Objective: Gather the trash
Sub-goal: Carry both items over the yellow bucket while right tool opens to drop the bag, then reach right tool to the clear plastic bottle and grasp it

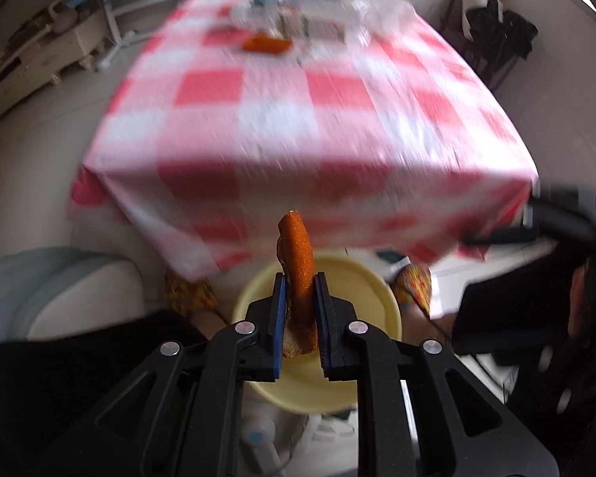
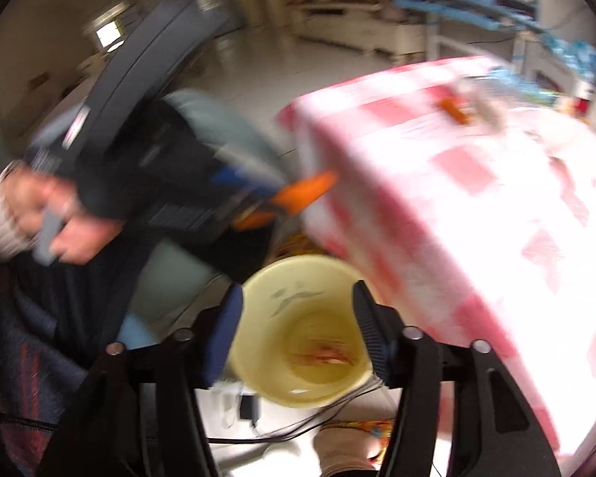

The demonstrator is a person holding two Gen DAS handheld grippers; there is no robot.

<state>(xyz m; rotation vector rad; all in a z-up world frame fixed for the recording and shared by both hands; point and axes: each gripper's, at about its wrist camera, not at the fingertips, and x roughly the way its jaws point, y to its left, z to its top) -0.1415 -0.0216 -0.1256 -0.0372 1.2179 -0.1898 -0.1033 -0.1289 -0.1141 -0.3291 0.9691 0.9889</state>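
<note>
— Two grippers: what holds what?
— Left gripper (image 1: 300, 298) pinches an orange peel (image 1: 298, 262) over the yellow bucket (image 1: 381, 298); right gripper (image 2: 298, 334) gapes empty above it. Far table (image 1: 298, 119) clutter is blurred.

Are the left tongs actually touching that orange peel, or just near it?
Touching. The left wrist view shows the left tongs closed on the orange peel, both blue pads pressing its sides, above the yellow bucket.
</note>
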